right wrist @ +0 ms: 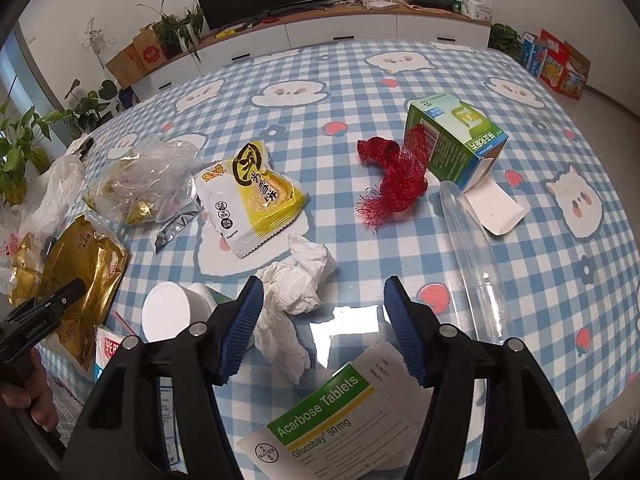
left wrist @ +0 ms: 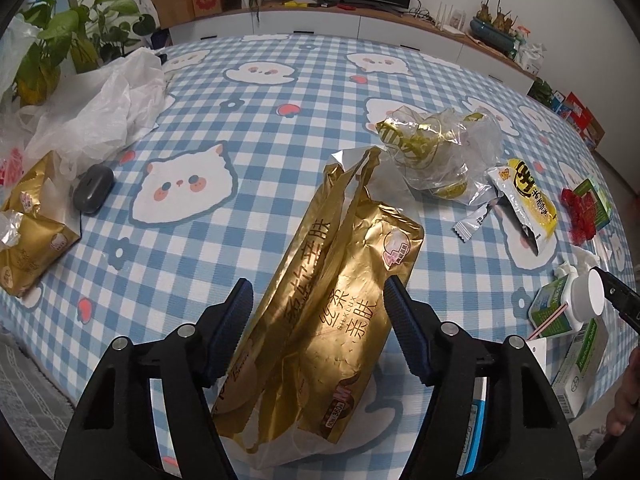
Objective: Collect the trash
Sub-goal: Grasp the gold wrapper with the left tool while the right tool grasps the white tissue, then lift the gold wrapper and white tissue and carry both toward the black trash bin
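The left gripper (left wrist: 318,330) stands with its two blue ribbed pads parted on either side of one crinkled gold foil tissue wrapper (left wrist: 332,312), which lies lengthwise between them on the blue-and-white checked tablecloth (left wrist: 280,80); a sliver of gap shows at each pad, so the pads do not press on it. A second gold foil pack (left wrist: 34,232) lies well to this claw's left, with one dark grey oval case (left wrist: 93,189) just beyond it and a heap of crumpled white plastic bag (left wrist: 108,108) farther off. Ahead and to the right lie one clear crumpled bag with gold printing (left wrist: 436,152), one yellow-and-white snack packet (left wrist: 528,200) and one small silver sachet (left wrist: 472,222).

The right gripper (right wrist: 324,328) is likewise parted and holds nothing. One crumpled white tissue (right wrist: 296,292) lies just ahead of its left pad, touching or almost touching it. One white-and-green flat medicine box printed "Acarbose Tablets" (right wrist: 332,412) lies under the claw, near its base. Ahead stand one wad of red mesh netting (right wrist: 396,176) and one green-and-white carton with an open flap (right wrist: 460,140), touching each other. One clear plastic tube (right wrist: 476,256) runs along the right. One white round-capped bottle (right wrist: 168,314) lies to the left.
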`<state>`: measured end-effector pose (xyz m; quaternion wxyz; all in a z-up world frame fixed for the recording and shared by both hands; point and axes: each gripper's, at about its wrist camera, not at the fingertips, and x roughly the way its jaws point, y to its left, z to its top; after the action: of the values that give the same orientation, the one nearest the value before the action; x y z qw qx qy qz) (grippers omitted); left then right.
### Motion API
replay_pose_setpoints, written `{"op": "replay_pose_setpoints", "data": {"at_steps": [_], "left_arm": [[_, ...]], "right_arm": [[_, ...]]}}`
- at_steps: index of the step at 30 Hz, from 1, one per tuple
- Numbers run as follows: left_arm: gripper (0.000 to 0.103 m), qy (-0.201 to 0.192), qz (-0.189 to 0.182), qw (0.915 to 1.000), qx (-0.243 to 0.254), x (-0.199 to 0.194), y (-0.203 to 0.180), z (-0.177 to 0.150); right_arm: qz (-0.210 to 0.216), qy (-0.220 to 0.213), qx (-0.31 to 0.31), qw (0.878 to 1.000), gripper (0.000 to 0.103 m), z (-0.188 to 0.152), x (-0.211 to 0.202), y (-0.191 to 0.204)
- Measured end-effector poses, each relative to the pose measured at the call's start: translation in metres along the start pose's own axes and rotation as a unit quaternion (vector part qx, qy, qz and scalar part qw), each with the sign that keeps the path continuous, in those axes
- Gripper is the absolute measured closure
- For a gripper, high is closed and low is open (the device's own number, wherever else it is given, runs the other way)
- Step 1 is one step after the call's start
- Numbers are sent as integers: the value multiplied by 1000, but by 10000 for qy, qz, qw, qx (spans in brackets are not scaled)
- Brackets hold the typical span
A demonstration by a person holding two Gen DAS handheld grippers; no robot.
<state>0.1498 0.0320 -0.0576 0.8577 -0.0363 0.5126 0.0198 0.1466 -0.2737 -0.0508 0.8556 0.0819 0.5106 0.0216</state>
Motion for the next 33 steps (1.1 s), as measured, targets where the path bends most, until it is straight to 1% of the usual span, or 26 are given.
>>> {"op": "replay_pose_setpoints", "data": {"at_steps": [2, 4, 6, 9, 13, 15, 16, 18, 21, 27, 33], "left_arm": [[46, 15, -22, 10000, 32, 1, -3, -1], [54, 56, -48, 10000, 47, 3, -4, -2], [60, 98, -36, 9999, 54, 5, -5, -2], [69, 185, 4, 9998, 88, 9, -8, -3], [88, 303, -10, 9995, 109, 13, -10, -5], [93, 321, -57, 9994, 131, 13, -11, -6], [94, 334, -69, 9993, 123, 13, -11, -6], [98, 333, -79, 9994, 94, 13, -10, -7], [102, 320, -128, 9994, 29, 11, -7, -7], [103, 241, -149, 9996, 59, 3, -7, -8], [103, 81, -142, 9999, 54, -16, -6, -4]], "right_arm": [[23, 42, 81, 10000, 51, 0, 4, -1], [42, 80, 141, 9999, 54, 0, 7, -2], [109, 131, 193, 9997, 60, 1, 10, -3], [139, 160, 227, 9995, 65, 0, 14, -1], [204, 220, 271, 9992, 73, 0, 17, -1], [211, 243, 294, 9990, 76, 0, 18, -1], [219, 252, 299, 9990, 77, 0, 19, -1], [239, 273, 313, 9989, 84, 0, 20, -1], [233, 261, 321, 9989, 89, -1, 19, -1], [259, 204, 348, 9989, 92, 0, 13, -3], [212, 0, 306, 9993, 93, 4, -5, -5]]}}
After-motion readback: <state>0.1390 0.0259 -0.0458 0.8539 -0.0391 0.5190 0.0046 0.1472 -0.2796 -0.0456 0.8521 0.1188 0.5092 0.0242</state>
